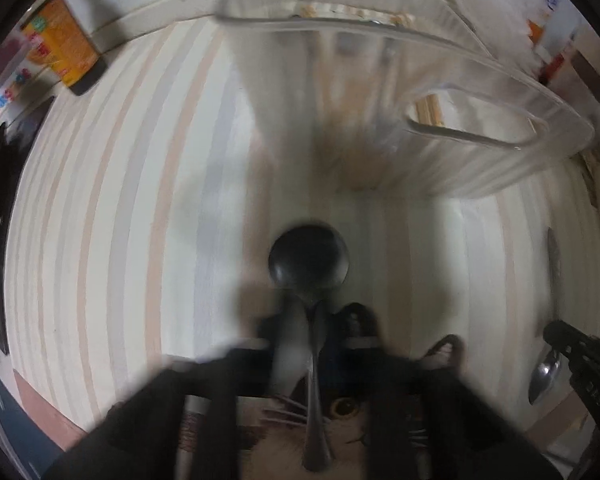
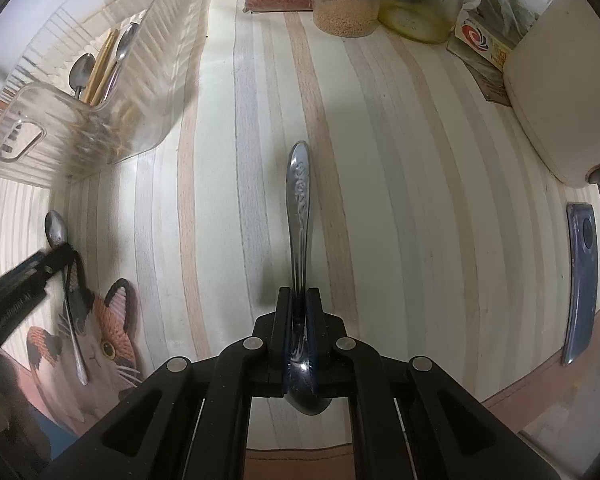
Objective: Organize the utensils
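Observation:
In the left wrist view, which is blurred, a metal spoon lies on the striped tabletop with its dark bowl [image 1: 308, 258] pointing away, and my left gripper [image 1: 316, 316] is shut on its neck. The right wrist view shows the same left gripper [image 2: 62, 256] pinching that spoon [image 2: 56, 228] over a cat-picture mat [image 2: 108, 344]. My right gripper [image 2: 299, 296] is shut on a second spoon [image 2: 299, 200], with the patterned handle forward and the bowl back between the fingers. A clear ribbed utensil bin [image 2: 148, 80] holds spoons and chopsticks [image 2: 100, 68].
Jars and a packet [image 2: 346, 0] line the far edge. A big white appliance [image 2: 560, 100] and a dark phone [image 2: 580, 280] sit at the right. An orange box [image 1: 60, 40] stands left of the bin [image 1: 480, 80]. The right gripper [image 1: 556, 332] shows at the left view's right edge.

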`<state>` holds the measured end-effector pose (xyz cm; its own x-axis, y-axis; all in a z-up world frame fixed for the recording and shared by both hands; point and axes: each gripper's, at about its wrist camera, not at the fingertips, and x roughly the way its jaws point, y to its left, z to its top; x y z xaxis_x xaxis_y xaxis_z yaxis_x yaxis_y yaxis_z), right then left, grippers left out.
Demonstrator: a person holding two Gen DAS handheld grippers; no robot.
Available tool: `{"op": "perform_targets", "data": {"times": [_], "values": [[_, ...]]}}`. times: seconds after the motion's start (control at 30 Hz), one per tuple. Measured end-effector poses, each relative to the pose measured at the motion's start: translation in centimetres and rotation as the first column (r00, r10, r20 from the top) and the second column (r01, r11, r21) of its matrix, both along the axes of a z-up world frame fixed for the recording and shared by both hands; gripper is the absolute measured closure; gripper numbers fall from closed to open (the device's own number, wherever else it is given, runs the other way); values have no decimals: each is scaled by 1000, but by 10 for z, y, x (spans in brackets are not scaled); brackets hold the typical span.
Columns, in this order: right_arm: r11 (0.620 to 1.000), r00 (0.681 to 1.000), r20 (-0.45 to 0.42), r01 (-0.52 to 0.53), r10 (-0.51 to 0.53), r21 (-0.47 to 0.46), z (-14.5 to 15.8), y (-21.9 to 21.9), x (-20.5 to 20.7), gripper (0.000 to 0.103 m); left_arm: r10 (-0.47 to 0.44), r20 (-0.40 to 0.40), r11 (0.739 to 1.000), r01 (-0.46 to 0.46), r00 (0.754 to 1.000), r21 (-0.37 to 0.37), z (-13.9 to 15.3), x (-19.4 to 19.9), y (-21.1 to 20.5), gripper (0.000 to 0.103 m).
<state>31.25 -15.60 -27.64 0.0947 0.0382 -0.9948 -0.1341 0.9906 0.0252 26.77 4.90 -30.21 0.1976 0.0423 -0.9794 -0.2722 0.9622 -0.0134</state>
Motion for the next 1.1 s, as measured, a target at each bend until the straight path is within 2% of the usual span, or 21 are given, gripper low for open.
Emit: {"op": "perform_targets", "data": {"times": [0.13,0.33,0.57,0.63,0.73,0.77,0.93,1.0,1.07,1.1], "values": [[1000,1000,5,-4,4,-1,-5,3,-1,96,5,-1,1000,-5,1000,-16,-1,-6,2,102],[998,998,-18,-62,62,10,-11,10,-20,97,2,-31,999,-3,1000,-40,-1,-47,2,103],[994,993,-52,-103,105,44,-10,10,-59,97,48,-69,991,-56,996,-124,-4,-90,13,103],[994,994,-57,-92,95,58,-11,9,-62,97,69,-74,987,-79,995,-143,-4,-95,18,103],[993,995,-61,-79,84,86,-12,6,-64,99,80,-55,988,-87,995,-124,2,-97,23,103],[993,995,-58,-78,84,91,-11,6,-66,100,81,-50,989,-87,995,-122,12,-86,17,103],[991,996,-33,-80,84,110,1,5,-65,101,84,-8,989,-84,996,-119,33,-88,27,103],[990,996,-36,-80,85,114,4,4,-64,101,84,6,986,-82,996,-144,37,-90,29,102],[991,996,-30,-81,84,104,4,1,-63,101,71,-14,983,-72,997,-168,34,-91,36,99],[992,996,-28,-79,82,100,4,-1,-62,101,64,-38,978,-70,997,-197,26,-90,37,94]]}}
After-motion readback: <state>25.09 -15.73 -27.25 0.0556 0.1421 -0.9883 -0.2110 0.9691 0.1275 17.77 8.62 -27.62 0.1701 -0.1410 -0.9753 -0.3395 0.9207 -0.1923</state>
